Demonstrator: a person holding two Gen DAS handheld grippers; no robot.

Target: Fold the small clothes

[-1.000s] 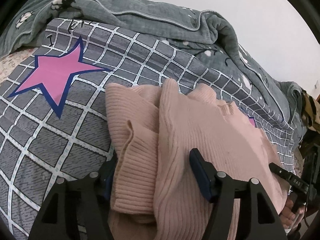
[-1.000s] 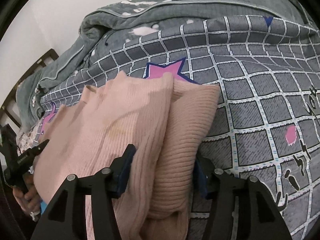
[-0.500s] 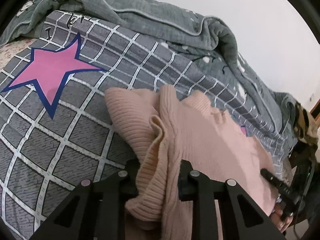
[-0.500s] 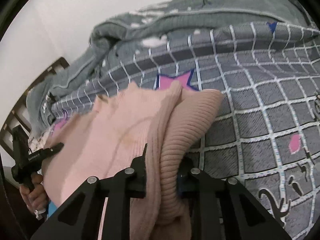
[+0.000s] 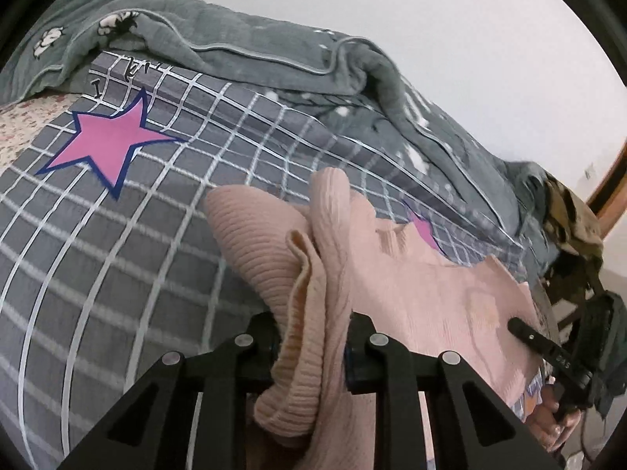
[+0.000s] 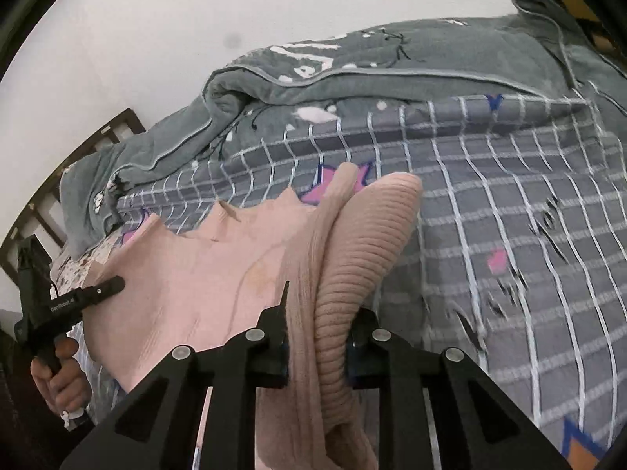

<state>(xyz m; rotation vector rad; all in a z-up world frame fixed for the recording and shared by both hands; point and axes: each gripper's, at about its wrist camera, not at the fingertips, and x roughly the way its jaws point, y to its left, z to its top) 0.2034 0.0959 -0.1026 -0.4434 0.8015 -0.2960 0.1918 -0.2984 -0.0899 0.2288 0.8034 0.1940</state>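
Note:
A pink ribbed knit sweater (image 5: 411, 274) lies on the grey checked bedsheet (image 5: 117, 254), stretched between my two grippers. My left gripper (image 5: 311, 348) is shut on one bunched end of it, with a folded sleeve hanging between the fingers. My right gripper (image 6: 317, 346) is shut on the other bunched end of the sweater (image 6: 196, 274), with its ribbed sleeve hanging between the fingers. Each gripper shows in the other's view: the right one (image 5: 548, 352), the left one (image 6: 70, 301). The held edge is lifted off the bed.
A rumpled grey quilt (image 5: 274, 55) lies along the far side of the bed against a white wall. Pink stars (image 5: 109, 141) mark the sheet. A dark wooden bed frame (image 6: 78, 156) stands at the left in the right wrist view. A patterned cloth (image 5: 568, 219) sits at far right.
Both grippers closed on the sweater's ends, from open around the fabric a second ago, and have since raised and tilted, lifting the gathered edge.

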